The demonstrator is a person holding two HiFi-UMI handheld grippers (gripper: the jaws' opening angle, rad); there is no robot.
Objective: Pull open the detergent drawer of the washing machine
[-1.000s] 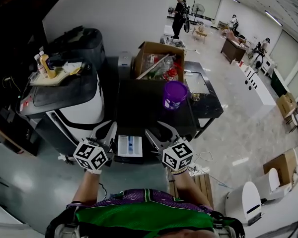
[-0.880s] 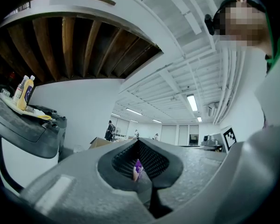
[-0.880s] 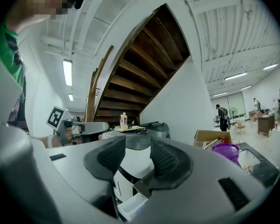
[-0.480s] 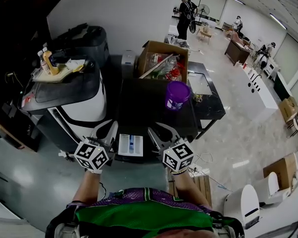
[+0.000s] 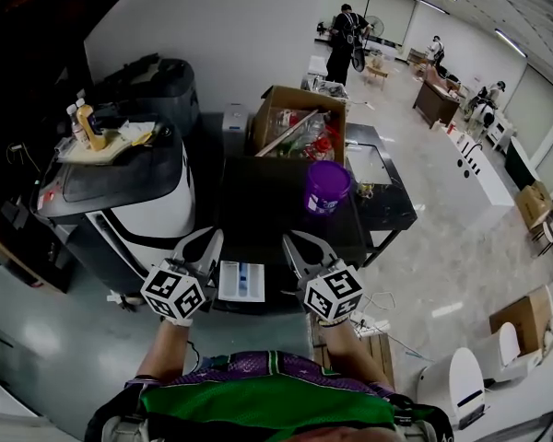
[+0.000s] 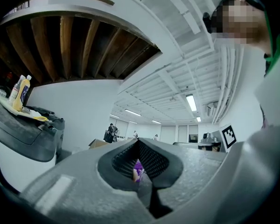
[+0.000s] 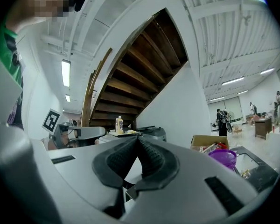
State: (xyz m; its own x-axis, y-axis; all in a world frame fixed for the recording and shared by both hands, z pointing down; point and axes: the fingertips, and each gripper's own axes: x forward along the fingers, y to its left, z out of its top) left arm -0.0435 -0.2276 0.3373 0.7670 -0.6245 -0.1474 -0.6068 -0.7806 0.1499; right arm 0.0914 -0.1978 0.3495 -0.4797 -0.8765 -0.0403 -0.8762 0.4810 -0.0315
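The detergent drawer (image 5: pixel 241 281) is sticking out open. Just left of it the left claw (image 5: pixel 212 240) is hovering pinched together, empty; just right, the right claw (image 5: pixel 293 244) likewise.

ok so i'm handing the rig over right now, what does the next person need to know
Left gripper: shut, empty, just left of the detergent drawer.
Right gripper: shut, empty, just right of the drawer.
Detergent drawer: sticks out of the front of the washing machine, its compartments showing from above. Neither gripper holds it.
Purple tub: stands on the machine's top and plays no part in the job.
Done: the drawer is pulled open.
Left: probably nothing. Just check that it is out far enough.
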